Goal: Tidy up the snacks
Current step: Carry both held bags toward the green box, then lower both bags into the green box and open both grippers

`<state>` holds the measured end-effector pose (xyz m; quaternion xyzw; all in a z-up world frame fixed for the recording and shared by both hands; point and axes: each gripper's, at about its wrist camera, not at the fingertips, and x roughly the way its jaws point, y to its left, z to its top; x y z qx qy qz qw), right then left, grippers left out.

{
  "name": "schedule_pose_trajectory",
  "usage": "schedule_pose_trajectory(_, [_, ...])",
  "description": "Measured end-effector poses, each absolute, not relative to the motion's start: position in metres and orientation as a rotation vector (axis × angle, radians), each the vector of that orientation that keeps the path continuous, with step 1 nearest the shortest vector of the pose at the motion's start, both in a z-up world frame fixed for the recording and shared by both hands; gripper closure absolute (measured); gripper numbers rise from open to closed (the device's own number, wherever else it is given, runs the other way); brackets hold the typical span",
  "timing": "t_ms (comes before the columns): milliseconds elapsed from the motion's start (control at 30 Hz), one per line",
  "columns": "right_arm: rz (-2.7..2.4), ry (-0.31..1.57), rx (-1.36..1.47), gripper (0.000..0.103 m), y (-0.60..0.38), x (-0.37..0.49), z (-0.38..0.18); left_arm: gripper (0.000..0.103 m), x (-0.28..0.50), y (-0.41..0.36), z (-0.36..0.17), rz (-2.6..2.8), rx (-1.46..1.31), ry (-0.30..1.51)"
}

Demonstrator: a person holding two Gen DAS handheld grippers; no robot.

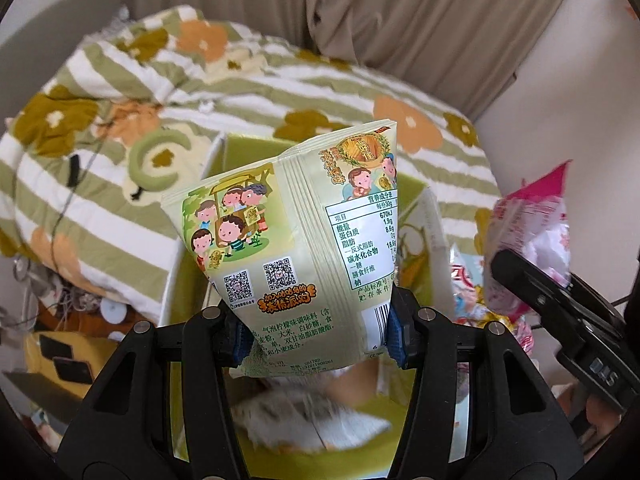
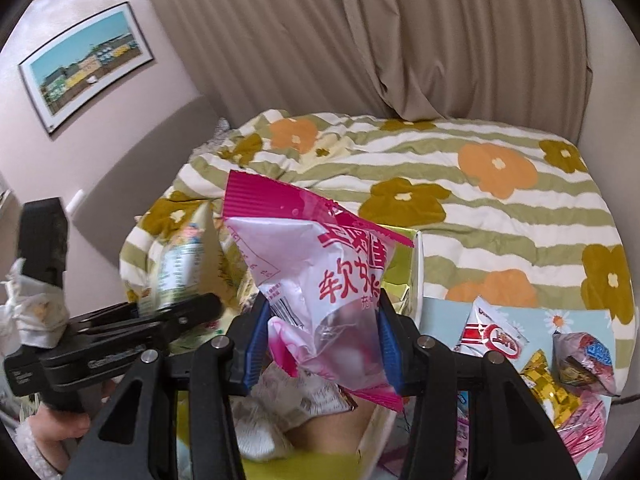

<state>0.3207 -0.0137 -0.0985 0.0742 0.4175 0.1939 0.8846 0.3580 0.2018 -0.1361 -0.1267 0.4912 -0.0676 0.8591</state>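
Note:
My left gripper [image 1: 316,330] is shut on a pale green snack bag [image 1: 296,236] with cartoon children, held upright above a green-lined white box [image 1: 188,248]. My right gripper [image 2: 322,344] is shut on a pink and white candy bag [image 2: 320,276], held over the same box [image 2: 416,272]. In the left wrist view the pink bag [image 1: 532,232] and the right gripper's body show at the right edge. In the right wrist view the green bag [image 2: 180,264] and the left gripper's body show at the left. Loose snack packets [image 2: 560,364] lie on a light blue sheet [image 2: 444,316] at the right.
The box sits on a bed with a green-striped flowered quilt [image 2: 480,200]. Beige curtains [image 2: 400,40] hang behind the bed. A framed picture [image 2: 84,68] hangs on the left wall. Cables and small items [image 1: 52,300] lie beside the bed at the left.

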Motion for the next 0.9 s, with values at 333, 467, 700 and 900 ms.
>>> schedule_pose_trajectory(333, [0.325, 0.949, 0.185, 0.059, -0.005, 0.349, -0.131, 0.008, 0.395, 0.206, -0.185, -0.118, -0.231, 1.099])
schedule_pose_trajectory(467, [0.323, 0.966, 0.188, 0.059, -0.005, 0.352, -0.138, 0.008, 0.386, 0.211, -0.183, -0.116, -0.241, 1.095])
schedule_pose_trajectory(700, [0.369, 0.982, 0.179, 0.059, -0.002, 0.362, -0.138, 0.008, 0.353, 0.221, -0.17, -0.07, -0.276, 1.068])
schedule_pose_trajectory(900, [0.402, 0.982, 0.137, 0.058, 0.009, 0.383, -0.131, 0.008, 0.335, 0.226, -0.161, -0.025, -0.277, 1.039])
